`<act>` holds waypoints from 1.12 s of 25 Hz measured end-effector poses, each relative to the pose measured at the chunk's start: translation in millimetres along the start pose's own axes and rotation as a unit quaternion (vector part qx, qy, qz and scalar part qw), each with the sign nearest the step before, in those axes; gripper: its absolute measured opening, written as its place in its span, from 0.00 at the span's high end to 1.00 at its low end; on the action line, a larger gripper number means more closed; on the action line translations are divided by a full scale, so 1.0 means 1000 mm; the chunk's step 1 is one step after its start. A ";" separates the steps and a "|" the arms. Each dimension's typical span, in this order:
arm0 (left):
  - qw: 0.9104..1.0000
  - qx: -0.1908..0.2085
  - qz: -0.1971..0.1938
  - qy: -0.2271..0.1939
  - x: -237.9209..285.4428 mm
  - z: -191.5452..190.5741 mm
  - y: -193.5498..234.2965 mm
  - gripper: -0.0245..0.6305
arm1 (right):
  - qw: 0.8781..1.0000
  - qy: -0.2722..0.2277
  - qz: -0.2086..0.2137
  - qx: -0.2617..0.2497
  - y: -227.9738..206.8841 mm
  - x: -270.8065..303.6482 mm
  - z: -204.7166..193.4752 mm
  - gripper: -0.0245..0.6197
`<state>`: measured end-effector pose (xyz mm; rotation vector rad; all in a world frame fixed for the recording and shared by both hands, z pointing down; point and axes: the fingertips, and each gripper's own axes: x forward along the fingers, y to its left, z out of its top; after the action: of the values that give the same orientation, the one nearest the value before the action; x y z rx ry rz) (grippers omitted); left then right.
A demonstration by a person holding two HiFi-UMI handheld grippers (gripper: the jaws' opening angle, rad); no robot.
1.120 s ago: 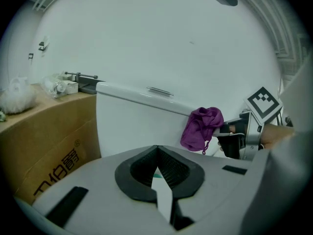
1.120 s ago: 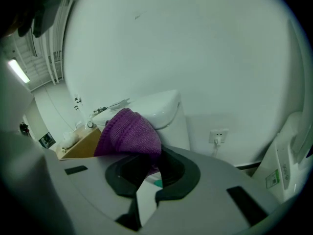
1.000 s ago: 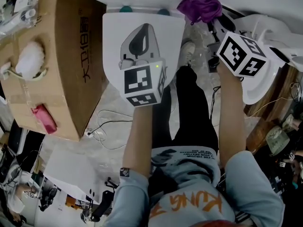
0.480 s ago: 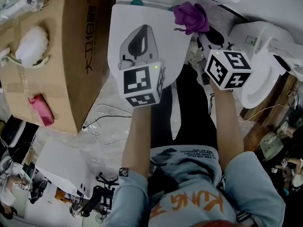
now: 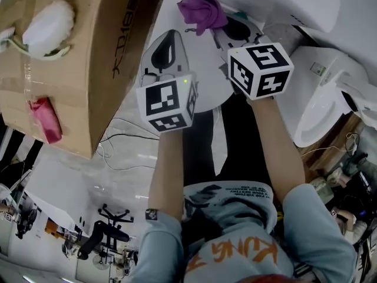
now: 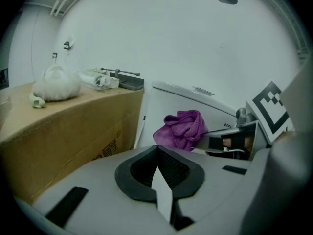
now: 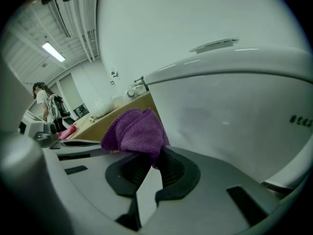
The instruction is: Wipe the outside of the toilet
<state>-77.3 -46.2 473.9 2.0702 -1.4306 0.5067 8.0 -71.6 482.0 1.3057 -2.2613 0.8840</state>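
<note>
The person is holding both grippers over the closed lid (image 5: 207, 90) of a white toilet (image 5: 283, 2). The right gripper (image 7: 149, 160) is clenching a purple cloth (image 7: 134, 131): a fold of the cloth is sitting pinched between the two dark jaw pads, and the rest is bulging out above them in a loose bunch. This gripper is pointing toward the back of the lid, and the cloth is hanging close to the front wall of the tank (image 7: 234, 97). I cannot tell if the cloth is touching the wall.

The left gripper (image 6: 157, 150) is hovering just beside the right one, a little nearer to the person. Its jaws are pressing together at the tips and are holding nothing. In its own view the cloth is showing ahead of it and slightly to the right, in front of the tank.

A big cardboard box (image 5: 76, 58) is standing just beside the toilet on the person's left. A white fluffy thing (image 5: 52, 19) is lying on top of the box, and a pink thing (image 5: 44, 119) is lying nearer to the person. On the right, a second toilet (image 5: 321, 102) is standing near the first one
</note>
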 end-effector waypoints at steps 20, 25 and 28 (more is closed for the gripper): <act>0.998 -0.034 0.043 0.000 0.024 0.002 0.062 0.93 | 1.000 -0.008 -0.014 0.009 -0.008 0.115 0.037 0.88; 0.999 -0.033 0.042 -0.001 0.021 0.002 0.052 0.93 | 0.999 -0.017 -0.029 0.027 -0.021 0.100 0.033 0.88; 0.999 -0.026 0.035 0.001 0.021 0.000 0.043 0.93 | 0.999 -0.020 -0.035 0.032 -0.028 0.091 0.030 0.88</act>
<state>-110.2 -73.3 496.4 1.9835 -1.5045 0.4934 -13.0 -160.1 523.8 1.4333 -2.2197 0.9204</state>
